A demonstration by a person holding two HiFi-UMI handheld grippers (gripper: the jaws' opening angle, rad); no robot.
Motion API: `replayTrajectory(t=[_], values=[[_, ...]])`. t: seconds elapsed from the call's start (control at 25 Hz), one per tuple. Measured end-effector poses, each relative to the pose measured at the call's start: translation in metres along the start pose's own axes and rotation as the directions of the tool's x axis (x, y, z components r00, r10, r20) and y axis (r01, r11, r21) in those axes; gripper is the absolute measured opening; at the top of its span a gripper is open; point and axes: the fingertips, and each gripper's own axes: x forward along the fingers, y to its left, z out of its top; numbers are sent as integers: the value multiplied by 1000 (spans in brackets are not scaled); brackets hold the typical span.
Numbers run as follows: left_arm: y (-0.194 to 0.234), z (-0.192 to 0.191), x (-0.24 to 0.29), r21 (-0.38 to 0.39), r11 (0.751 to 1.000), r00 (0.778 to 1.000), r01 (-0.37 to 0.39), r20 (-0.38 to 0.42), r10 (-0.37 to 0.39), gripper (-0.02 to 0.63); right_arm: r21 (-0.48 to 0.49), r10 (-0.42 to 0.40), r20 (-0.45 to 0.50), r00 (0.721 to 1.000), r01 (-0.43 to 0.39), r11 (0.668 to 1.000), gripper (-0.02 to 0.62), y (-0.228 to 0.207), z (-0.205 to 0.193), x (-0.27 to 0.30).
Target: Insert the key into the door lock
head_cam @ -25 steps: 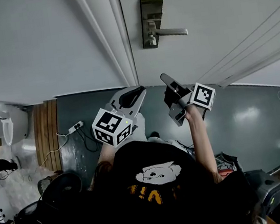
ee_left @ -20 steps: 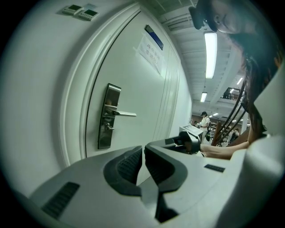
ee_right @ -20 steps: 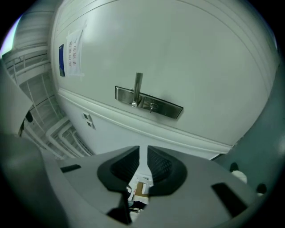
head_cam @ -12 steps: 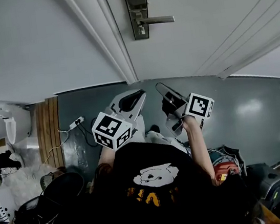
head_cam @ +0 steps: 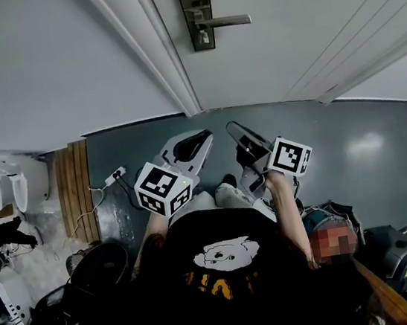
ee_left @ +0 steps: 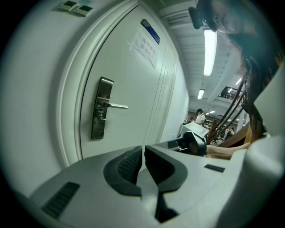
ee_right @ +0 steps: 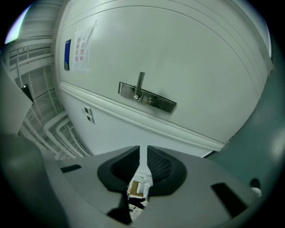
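The steel lock plate (head_cam: 195, 13) with its lever handle (head_cam: 225, 21) sits on the pale door at the top of the head view. Both grippers hang well below it, over the grey floor. My left gripper (head_cam: 201, 137) is shut, its pads together with nothing between them (ee_left: 143, 151); the lock plate (ee_left: 101, 108) lies ahead to its left. My right gripper (head_cam: 236, 129) is also shut, with only a thin slit at the tips (ee_right: 143, 151). It faces the lock plate (ee_right: 149, 99) from a distance. No key shows in any view.
The white door frame (head_cam: 163, 58) runs left of the lock. A paper notice (ee_left: 146, 44) is stuck higher on the door. On the floor lie a power strip with a cable (head_cam: 112, 180), a fan (head_cam: 98, 267) and bags (head_cam: 325, 223). A person stands far off (ee_left: 199, 116).
The head view has shifted, so the lock plate sits higher in the frame. Both grippers stay shut, side by side and low, about where they were.
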Motion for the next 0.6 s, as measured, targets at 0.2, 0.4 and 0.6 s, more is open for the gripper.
replayTrajectory(t=[0.2, 0.4, 0.6], values=[[0, -9, -18, -6, 1000, 1000, 9, -1, -9, 25, -17, -11, 12, 1000, 11, 1000, 38, 6, -15, -2], [-4, -21, -53, -3, 1000, 1000, 12, 6, -12, 25, -10, -30, 21, 999, 30, 999, 38, 19, -46, -7], [-1, -26, -93, 4, 1000, 1000, 8, 28, -8, 25, -45, -66, 58, 996, 69, 997, 34, 38, -78, -5]])
